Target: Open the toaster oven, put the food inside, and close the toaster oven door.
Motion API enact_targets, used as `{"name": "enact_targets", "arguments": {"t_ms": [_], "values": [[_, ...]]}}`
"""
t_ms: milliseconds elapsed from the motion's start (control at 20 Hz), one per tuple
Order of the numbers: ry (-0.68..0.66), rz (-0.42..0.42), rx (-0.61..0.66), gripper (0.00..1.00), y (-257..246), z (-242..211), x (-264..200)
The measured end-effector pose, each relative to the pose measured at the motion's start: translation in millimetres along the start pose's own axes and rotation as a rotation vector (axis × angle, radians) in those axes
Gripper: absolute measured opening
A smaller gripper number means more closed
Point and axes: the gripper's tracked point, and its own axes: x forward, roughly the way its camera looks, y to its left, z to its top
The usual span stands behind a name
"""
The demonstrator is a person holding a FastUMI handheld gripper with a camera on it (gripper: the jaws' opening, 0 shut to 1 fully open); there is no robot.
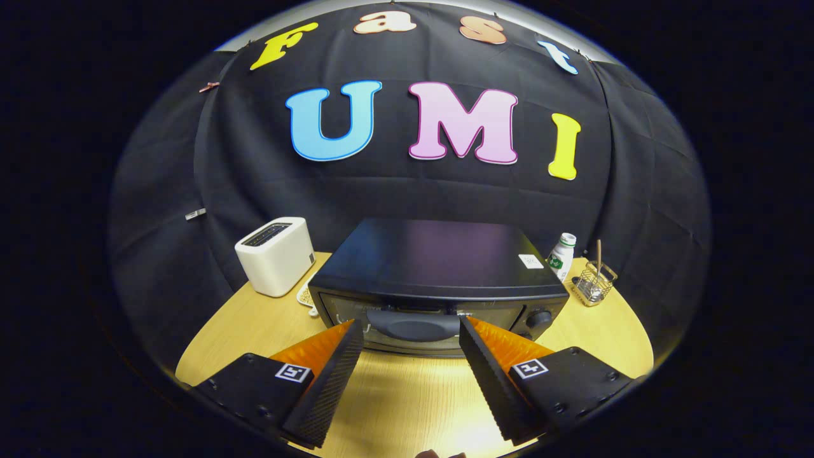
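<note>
- Toaster oven sits just ahead of the claw, square to it, on the wooden table.
- Door looks shut; its wide handle lies between the 2 fingertips and slightly beyond them.
- We can't make out any food through the glass from here, too dark and glary.
- So the scene fits 2 stages: door shut with food yet to go in, or door shut with food already inside. We don't call it.
- A small plate peeks out left of the claw, between the oven and the white toaster; its contents are mostly hidden, so we can't say it is the food.
- If a door grip is what's in hand: we keep the handle centred between the fingers, come in level, take the handle across its middle, not an end, then swing along the hinge arc rather than pulling straight.
- Control knob sits just beyond the right finger; we stay off it.
- Claw: fingers spread wide, nothing held, nothing touched; tips look short of the door.
- Bottle and wire basket stand right of and beyond the claw, well clear.
</note>
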Motion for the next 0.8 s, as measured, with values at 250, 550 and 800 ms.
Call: {"name": "enact_targets", "arguments": {"t_ms": [250,550,800], "values": [[-0.088,0.006,0.006,0.98,-15,43,-27],[-0.248,-0.002,-0.039,0.98,-37,107,-67],[-0.361,-0.019,-0.064,0.98,-63,148,-103]]}}
